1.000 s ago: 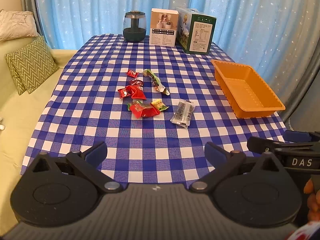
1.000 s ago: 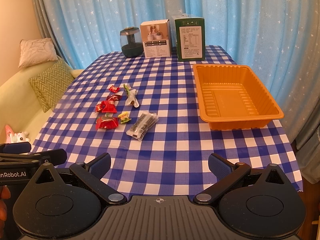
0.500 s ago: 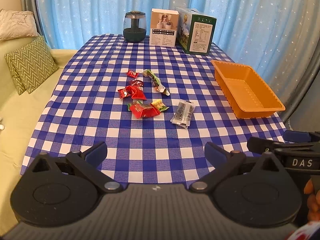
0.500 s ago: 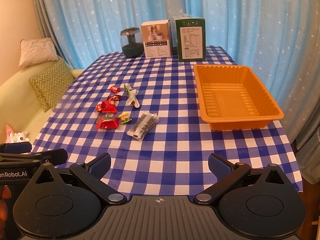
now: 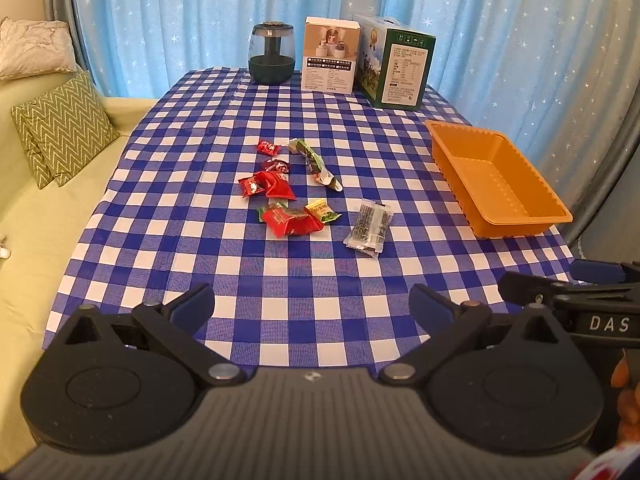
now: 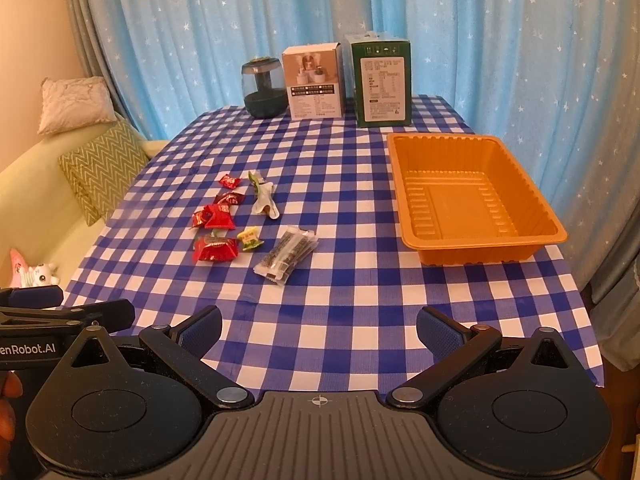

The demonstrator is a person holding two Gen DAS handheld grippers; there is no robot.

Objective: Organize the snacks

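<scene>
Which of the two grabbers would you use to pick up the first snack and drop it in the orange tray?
Probably the right gripper. It is open and looks onto the table between the snacks and the orange tray, with the dark snack packet close ahead. The left gripper, also open, sits farther from the tray.

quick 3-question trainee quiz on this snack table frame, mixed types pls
1. True or false: the orange tray already holds a snack.
2. Which is nearest the tray: A) clear dark-filled packet B) small red candy C) green box?
3. Fill in: the left gripper and right gripper both have jaws ____.

Key: 1 false, the tray is empty. 2 C. 3 open, holding nothing.
</scene>
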